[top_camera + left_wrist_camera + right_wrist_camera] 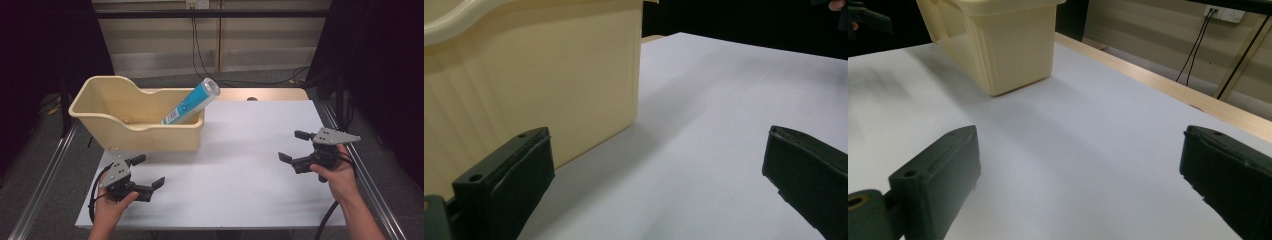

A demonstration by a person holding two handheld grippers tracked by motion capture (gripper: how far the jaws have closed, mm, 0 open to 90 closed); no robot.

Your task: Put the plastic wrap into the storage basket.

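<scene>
- Black jaws on the left gripper (144, 172) are spread wide, and nothing sits between them.
- Black jaws on the right gripper (294, 145) are spread wide too, and they hold nothing.
- Just past the left jaws, on their left side, stands the yellow tub (531, 85). Its wall is very near the left jaw pad.
- Far ahead of the right jaws, the same tub stands on the white table (250, 165), well apart from them.
- Inside the tub leans the blue roll (192, 101). It is beyond the left jaws and far across from the right jaws.
- Its long side runs slanted. The low end is down in the tub. The top end pokes up over the rim, away from the left jaws and toward the far side of the table.
- I think the left jaw could bump the tub wall and push the light tub along, because it is so close.
- I think a grab at the top end could tip the roll, since it only leans on the rim.
- I think the round, smooth roll could slip out of the jaws if they pinch it off-centre.
</scene>
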